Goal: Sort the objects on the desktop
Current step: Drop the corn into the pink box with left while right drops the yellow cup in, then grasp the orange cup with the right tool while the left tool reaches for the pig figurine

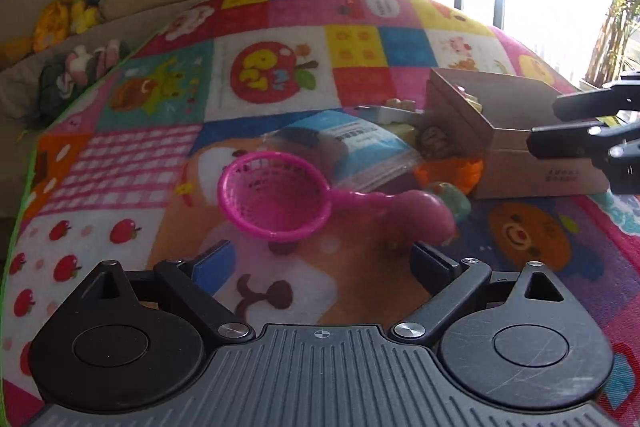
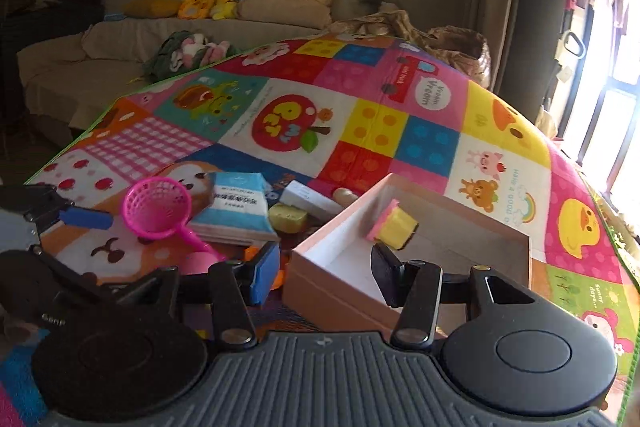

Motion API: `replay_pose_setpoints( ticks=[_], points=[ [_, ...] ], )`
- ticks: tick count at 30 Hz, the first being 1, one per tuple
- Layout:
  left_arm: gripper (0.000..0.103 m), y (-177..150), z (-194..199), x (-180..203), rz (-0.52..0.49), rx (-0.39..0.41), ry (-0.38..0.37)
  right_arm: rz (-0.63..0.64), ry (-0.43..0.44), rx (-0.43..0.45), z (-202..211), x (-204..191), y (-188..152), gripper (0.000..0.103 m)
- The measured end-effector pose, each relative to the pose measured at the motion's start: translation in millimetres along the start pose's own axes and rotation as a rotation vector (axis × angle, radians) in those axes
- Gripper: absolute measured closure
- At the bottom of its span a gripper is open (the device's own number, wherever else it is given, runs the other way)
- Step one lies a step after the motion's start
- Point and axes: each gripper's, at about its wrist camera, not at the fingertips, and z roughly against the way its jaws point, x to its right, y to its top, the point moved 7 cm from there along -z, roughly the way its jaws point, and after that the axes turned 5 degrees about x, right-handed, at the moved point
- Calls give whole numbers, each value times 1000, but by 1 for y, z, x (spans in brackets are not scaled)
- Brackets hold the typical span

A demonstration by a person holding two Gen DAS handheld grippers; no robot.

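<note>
While the left gripper (image 1: pixel 322 259) hangs with its jaws spread wide and nothing between them, the pink plastic toy strainer with a round mesh bowl (image 1: pixel 276 197) lies just ahead of its fingertips on the colourful patchwork play mat (image 1: pixel 160 155), its handle pointing right. The right gripper (image 2: pixel 324 271) is likewise spread and holds nothing; it hovers over the near edge of the open brown cardboard box (image 2: pixel 460 187), and a yellow and pink sponge block (image 2: pixel 394 225) rests inside the box just beyond its right finger.

Behind the strainer lies a blue and white flat packet (image 1: pixel 352 143). The items crowded between the packet and the box, an orange piece (image 1: pixel 448 171), a greenish lump (image 1: pixel 450 201) and a brown round thing (image 1: pixel 432 143), are blurred and partly hidden, so I cannot tell what they are.

Only the right wrist view looks into the box and shows the sponge clearly, plus a white oblong carton (image 2: pixel 308 201) beside a pale yellow block (image 2: pixel 288 219). From the left wrist view, the box shows mostly its outer walls.
</note>
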Motion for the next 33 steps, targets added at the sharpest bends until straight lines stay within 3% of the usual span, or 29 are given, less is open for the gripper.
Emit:
replay_pose_setpoints(
  ticks=[3,6,9,15,16,18,19,23,29,33],
  points=[
    [6,0,2,-31,80,-6,66,103,28,-18,-17,-42,-10,52],
    [5,1,9,-47,134,-1,73,119,79,-63,-38,-67,-17,50],
    [4,1,14,-51,143,7,67,99,79,-81,-56,-76,-16,36],
    [3,-3,17,-49,158,10,46,85,63,-53,-64,-69,-9,36],
    [3,-3,15,-48,161,8,43,83,49,-41,-62,-66,-8,39],
    [3,-4,14,-44,160,4,31,88,16,-46,-64,-62,-7,78],
    [3,-5,13,-40,156,1,20,91,3,-56,-65,-60,-7,84],
    [3,-9,12,-22,128,-12,-27,150,-75,-50,-76,-57,-9,86],
    [3,-14,13,-13,110,-19,-48,99,-30,-140,-63,-52,-21,88],
    [3,-14,13,-10,110,-21,-53,-3,68,-234,-33,-39,-36,88]
  ],
)
